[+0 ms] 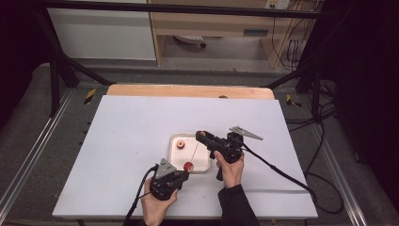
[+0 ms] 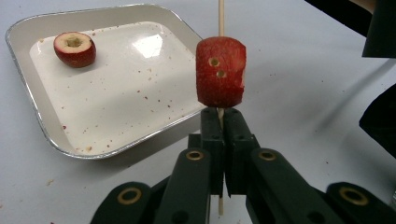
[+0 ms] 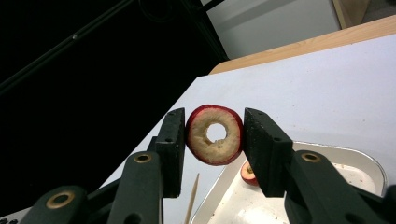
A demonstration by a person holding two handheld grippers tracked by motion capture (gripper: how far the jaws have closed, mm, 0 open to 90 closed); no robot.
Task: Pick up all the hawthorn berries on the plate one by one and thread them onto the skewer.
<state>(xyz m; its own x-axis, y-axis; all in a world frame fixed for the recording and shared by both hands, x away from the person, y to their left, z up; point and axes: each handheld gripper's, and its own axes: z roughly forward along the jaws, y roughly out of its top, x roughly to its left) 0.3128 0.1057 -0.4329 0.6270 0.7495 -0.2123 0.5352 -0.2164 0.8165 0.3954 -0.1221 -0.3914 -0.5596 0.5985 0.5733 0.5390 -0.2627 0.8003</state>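
Note:
My left gripper [image 2: 223, 114] is shut on a thin wooden skewer [image 2: 221, 14] that stands upright between its jaws. A red fruit chunk [image 2: 220, 72] with two small holes is threaded on the skewer just above the fingertips. In the high view this gripper [image 1: 185, 172] sits at the tray's near edge with the chunk [image 1: 188, 165] on top. My right gripper [image 3: 214, 129] is shut on a cored red fruit ring [image 3: 205, 147], its hole facing the camera. It hangs over the tray's far right corner [image 1: 201, 136]. The skewer's tip [image 3: 192, 198] points up from below the ring.
A shallow white foil tray [image 1: 202, 160] lies mid-table, speckled with red crumbs [image 2: 126, 93]. One cored red fruit piece [image 2: 74, 48] rests in its far left corner [image 1: 179, 144]. White table surface [image 1: 117, 141] surrounds it; a wooden edge [image 1: 188, 91] runs along the back.

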